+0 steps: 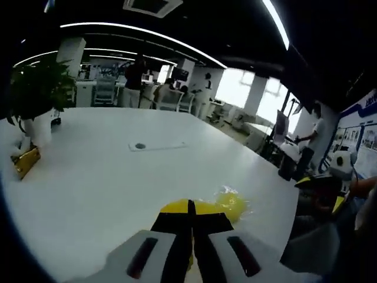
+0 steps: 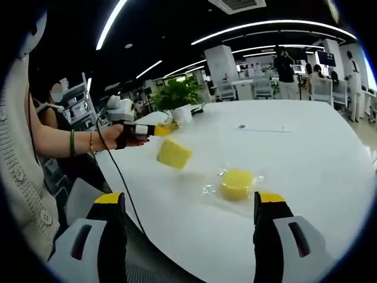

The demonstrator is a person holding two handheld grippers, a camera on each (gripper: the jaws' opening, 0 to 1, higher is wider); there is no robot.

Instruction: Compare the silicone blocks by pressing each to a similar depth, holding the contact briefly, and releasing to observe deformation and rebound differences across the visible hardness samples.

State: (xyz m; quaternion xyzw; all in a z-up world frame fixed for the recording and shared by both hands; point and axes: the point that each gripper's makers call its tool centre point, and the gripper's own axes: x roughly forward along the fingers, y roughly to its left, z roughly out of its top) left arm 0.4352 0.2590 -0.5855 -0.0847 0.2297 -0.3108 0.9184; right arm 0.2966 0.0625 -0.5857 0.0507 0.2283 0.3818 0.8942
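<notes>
In the left gripper view, the left claw (image 1: 190,236) has its two yellow-tipped jaws pressed together with only a thin dark seam between them, so it is closed with nothing visible between the tips. Just beyond its tips, a little to the right, a round yellow silicone block (image 1: 231,202) lies on the white counter (image 1: 106,177) inside a crinkled clear wrapper. Farther out on the counter are a small flat panel with a round grommet (image 1: 154,145), a potted plant (image 1: 36,94) at the far left edge, and a gold-coloured box (image 1: 25,161) near it. People stand among the office desks behind.

In the right gripper view, the right claw (image 2: 191,215) is spread wide, its jaws far apart at either side of the lower frame and holding nothing. Between them and farther ahead, the same round yellow silicone block (image 2: 237,183) sits on the counter (image 2: 306,153) in its clear wrapper. To its left, a square yellow silicone block (image 2: 174,154) is seen tilted near the counter's edge; whether it rests on the surface or is lifted off it is hard to tell. Just beyond it, the left claw (image 2: 160,130) points inward from the left, held by a person's hand (image 2: 126,135) with bracelets at the wrist. The potted plant (image 2: 178,97) stands behind.
</notes>
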